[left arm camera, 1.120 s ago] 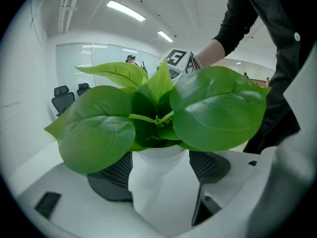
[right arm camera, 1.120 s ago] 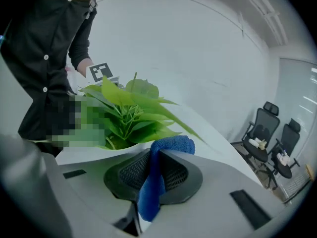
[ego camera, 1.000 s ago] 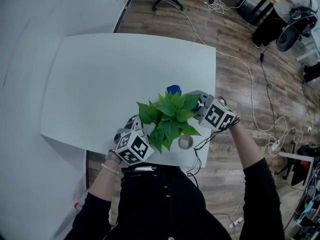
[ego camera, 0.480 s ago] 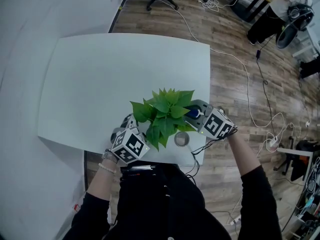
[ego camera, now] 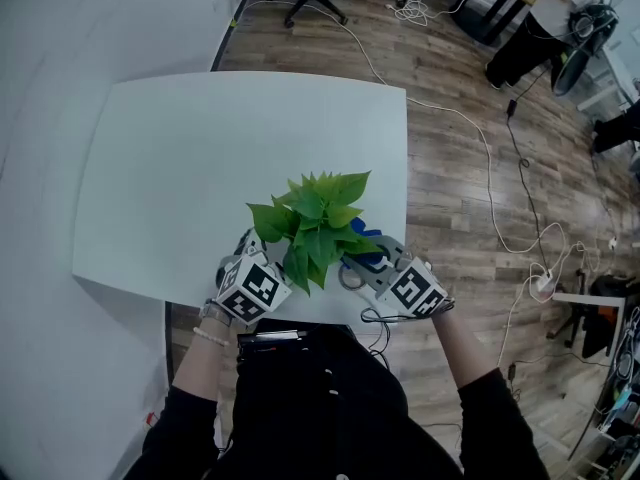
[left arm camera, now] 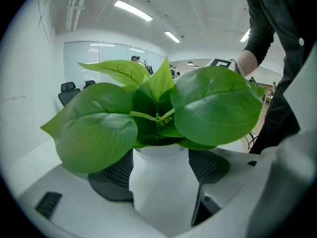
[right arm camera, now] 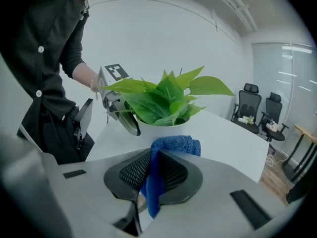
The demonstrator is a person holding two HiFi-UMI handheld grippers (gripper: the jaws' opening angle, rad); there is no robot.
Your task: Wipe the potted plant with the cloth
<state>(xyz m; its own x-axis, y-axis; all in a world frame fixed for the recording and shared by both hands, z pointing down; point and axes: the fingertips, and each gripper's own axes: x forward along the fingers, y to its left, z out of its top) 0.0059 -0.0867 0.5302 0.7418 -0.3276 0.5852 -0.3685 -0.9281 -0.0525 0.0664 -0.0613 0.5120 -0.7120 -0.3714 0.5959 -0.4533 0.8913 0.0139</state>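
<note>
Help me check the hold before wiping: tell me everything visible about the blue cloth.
The blue cloth looks like soft terry fabric, folded and pinched between the right gripper's shut jaws. A bunched fold sticks out past the tips; a strip hangs below. It sits beside the plant's white pot; contact is unclear.

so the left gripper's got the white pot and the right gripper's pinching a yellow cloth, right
Not quite: the cloth is blue, not yellow. The right gripper view shows it pinched between the jaws of the right gripper. The rest holds: in the left gripper view, the left gripper has its jaws on either side of the white pot.
</note>
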